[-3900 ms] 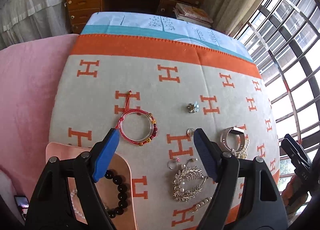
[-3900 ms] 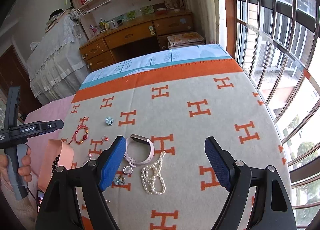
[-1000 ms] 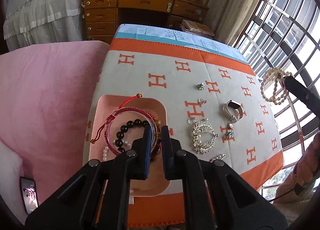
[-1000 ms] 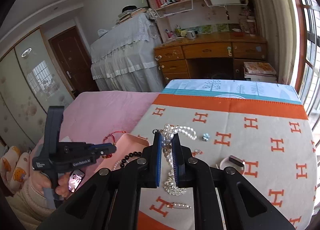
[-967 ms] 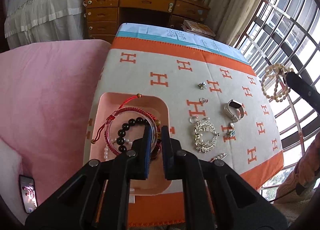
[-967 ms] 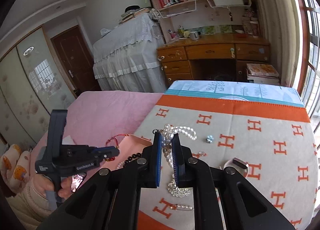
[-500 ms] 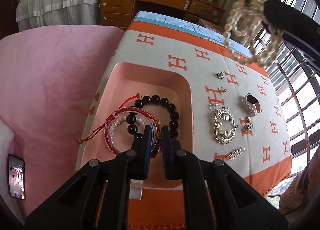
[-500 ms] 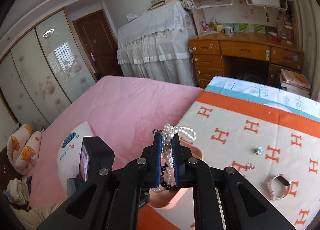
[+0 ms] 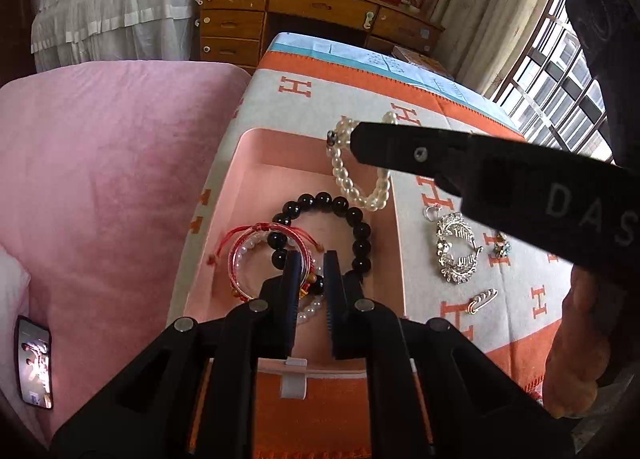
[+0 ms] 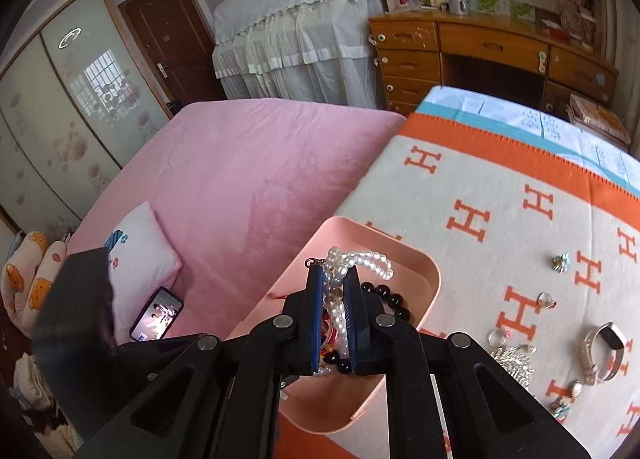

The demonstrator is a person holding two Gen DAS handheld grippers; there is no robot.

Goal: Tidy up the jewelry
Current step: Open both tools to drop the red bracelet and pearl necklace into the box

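Right gripper [image 10: 333, 291] jaws pinch the pearl strand [image 9: 360, 187] above the pink tray [image 9: 256, 147]; left gripper [image 9: 307, 279] jaws pinch the red bracelet [image 9: 256, 235].

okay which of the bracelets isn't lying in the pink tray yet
The pearl bracelet. It hangs from the right gripper above the pink tray, while the black bead bracelet and the red cord bracelet lie inside it.

A looped pearl necklace [image 9: 360, 179] hangs above the pink tray [image 9: 240, 163]; inside the tray lie a black bead bracelet [image 9: 352, 219] and a red bracelet [image 9: 256, 243].
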